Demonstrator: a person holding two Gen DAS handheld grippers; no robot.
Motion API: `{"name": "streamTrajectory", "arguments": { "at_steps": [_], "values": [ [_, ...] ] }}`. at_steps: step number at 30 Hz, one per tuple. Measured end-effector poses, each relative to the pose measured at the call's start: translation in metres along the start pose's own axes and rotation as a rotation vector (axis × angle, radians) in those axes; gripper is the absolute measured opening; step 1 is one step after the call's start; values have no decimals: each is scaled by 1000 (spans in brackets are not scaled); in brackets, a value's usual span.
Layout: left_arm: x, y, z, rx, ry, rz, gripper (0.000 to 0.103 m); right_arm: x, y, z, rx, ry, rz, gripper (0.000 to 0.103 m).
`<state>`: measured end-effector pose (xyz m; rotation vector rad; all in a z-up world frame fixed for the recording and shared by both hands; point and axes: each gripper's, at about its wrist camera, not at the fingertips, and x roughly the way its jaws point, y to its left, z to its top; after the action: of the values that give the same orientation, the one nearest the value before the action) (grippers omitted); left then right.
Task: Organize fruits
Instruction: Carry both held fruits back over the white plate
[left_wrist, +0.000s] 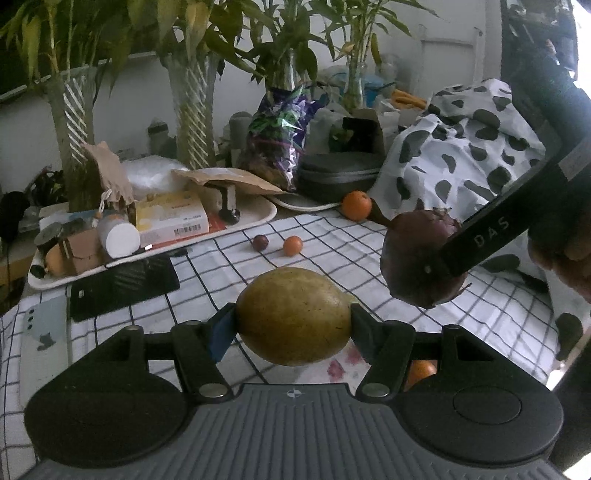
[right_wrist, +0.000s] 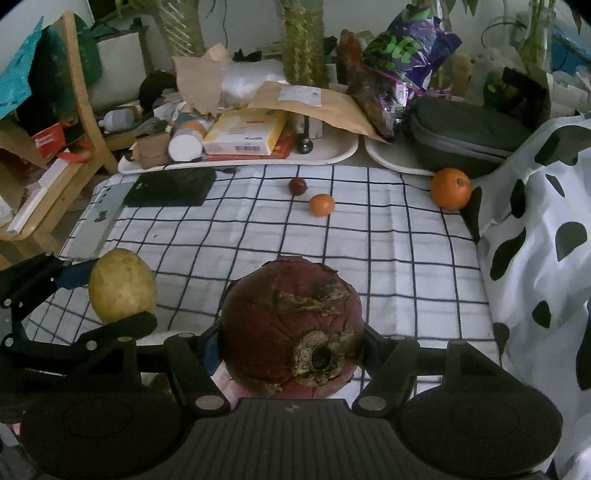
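Fruits: one mango (left_wrist: 293, 315), one pomegranate (right_wrist: 291, 328), one orange (right_wrist: 450, 188), one tangerine (right_wrist: 321, 205), one plum (right_wrist: 297, 185). Two trays (right_wrist: 332, 157).

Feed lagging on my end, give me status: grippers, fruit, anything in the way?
Left gripper shut on yellow-green fruit. Right gripper shut on dark red fruit. Both lifted over checked cloth. Orange and two small fruits on cloth ahead.

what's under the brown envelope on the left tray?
The brown envelope overlaps a yellow box and a small black-wheeled item. Whatever lies further beneath it on the tray is covered.
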<state>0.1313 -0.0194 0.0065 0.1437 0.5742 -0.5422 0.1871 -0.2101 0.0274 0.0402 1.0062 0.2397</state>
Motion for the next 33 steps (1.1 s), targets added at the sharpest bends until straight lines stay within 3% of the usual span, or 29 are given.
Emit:
{"name": "streamTrajectory", "arguments": {
  "at_steps": [18,33],
  "values": [
    [-46,-19,-28,-28,39,-7,62,-26,23,-39,1,-17,20,72],
    [-58,-32,-47,-49,145,-31,62,-36,35,-55,12,-18,27,72]
  ]
}}
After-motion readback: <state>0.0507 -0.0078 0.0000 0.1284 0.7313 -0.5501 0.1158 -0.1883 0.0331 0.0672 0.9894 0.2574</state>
